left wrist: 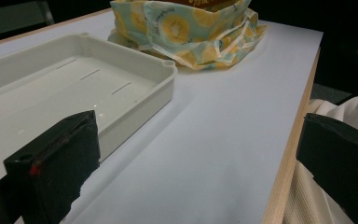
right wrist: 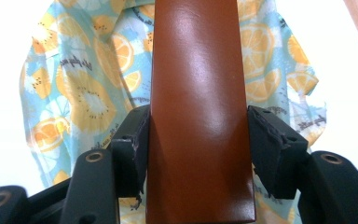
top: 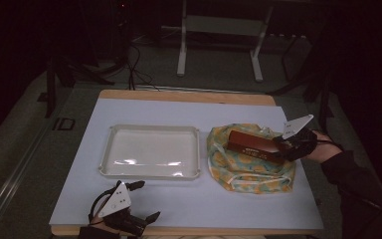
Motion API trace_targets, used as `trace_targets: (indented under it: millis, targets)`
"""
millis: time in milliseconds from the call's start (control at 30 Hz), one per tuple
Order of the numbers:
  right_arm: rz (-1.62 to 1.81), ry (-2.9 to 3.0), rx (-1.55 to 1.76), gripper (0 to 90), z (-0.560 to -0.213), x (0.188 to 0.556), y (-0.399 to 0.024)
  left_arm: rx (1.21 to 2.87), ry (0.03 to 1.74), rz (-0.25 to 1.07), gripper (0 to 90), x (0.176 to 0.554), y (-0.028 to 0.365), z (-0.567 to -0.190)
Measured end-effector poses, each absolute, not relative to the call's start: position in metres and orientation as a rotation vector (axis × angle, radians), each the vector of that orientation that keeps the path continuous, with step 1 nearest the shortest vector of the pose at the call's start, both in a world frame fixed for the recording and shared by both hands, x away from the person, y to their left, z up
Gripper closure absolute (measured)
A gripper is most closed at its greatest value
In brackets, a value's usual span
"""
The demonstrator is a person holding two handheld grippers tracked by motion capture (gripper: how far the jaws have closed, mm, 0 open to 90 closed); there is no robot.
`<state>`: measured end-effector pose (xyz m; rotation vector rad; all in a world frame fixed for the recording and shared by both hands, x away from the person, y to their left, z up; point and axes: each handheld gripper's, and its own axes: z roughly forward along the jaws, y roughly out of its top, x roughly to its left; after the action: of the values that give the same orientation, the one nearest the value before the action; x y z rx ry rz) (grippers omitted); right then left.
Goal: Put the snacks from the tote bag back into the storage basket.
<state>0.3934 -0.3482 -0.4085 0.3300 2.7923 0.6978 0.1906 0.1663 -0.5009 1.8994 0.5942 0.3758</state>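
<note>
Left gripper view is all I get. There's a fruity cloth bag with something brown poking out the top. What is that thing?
Observer: A long brown box; the right gripper is clamped on its sides.
Operator: Is the box inside the bag?
Observer: One end of it is over the fruit-print bag; how deep it goes in I cannot tell.
Operator: Is anything in the white tray?
Observer: No, the white tray has nothing in it, and it sits just left of the bag.
Operator: Where's my gripper?
Observer: The left gripper is at the table's near edge, jaws wide open.
</note>
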Motion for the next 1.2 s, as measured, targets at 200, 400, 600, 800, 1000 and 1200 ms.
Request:
trace_targets:
  millis: [200, 400, 600, 800, 1000, 1200]
  targets:
    - [0.699, 2.783, 0.321, 43.1, -0.396, 0.394, -0.346, 1.900, 0.592, 0.378, 0.0, 0.190, 0.166, -0.501]
    - [0.708, 2.769, 0.314, 43.0, -0.384, 0.394, -0.341, 1.900, 0.593, 0.379, 0.0, 0.190, 0.166, -0.501]
    - [0.715, 2.763, 0.287, 43.0, -0.375, 0.396, -0.333, 1.896, 0.593, 0.380, 0.0, 0.190, 0.166, -0.500]
    - [0.723, 2.756, 0.242, 43.1, -0.365, 0.400, -0.315, 1.895, 0.591, 0.382, 0.0, 0.190, 0.166, -0.500]
    - [0.725, 2.758, 0.191, 43.1, -0.360, 0.400, -0.298, 1.896, 0.588, 0.382, 0.0, 0.189, 0.166, -0.500]
    - [0.744, 2.755, 0.137, 43.0, -0.355, 0.401, -0.282, 1.895, 0.585, 0.382, 0.0, 0.189, 0.166, -0.500]
